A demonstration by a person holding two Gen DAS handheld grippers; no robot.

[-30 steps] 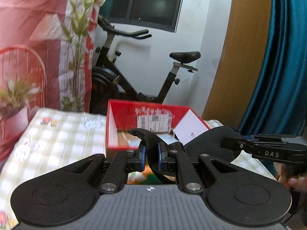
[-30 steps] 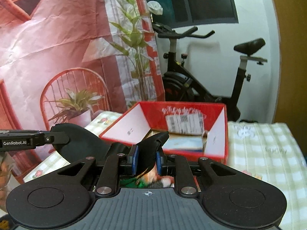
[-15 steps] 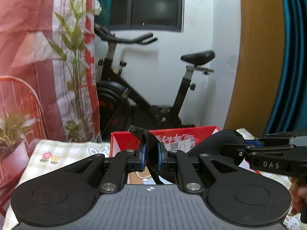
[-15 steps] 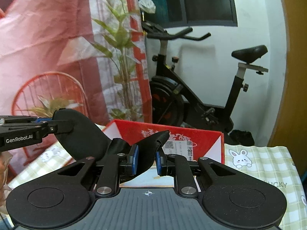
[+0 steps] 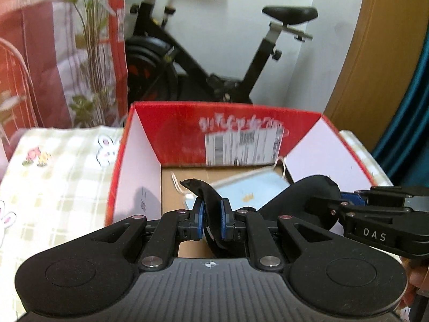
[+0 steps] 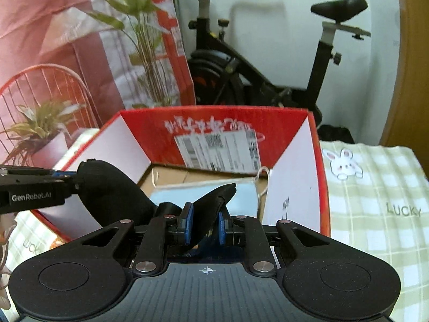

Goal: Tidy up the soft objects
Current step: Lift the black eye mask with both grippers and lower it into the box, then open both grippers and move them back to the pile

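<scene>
The black cloth [image 5: 211,209] hangs stretched over the open red box [image 5: 139,161], its left end pinched by the left gripper [image 5: 211,224] and its right end by the right gripper [image 6: 203,226]. It looks like the drop-in step. Next, I'd say, lower it beside the blue mask [image 5: 252,190] and spread both jaws.

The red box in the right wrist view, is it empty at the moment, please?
No, a light blue face mask with white ear loops already lies on the cardboard bottom of the red box.
</scene>
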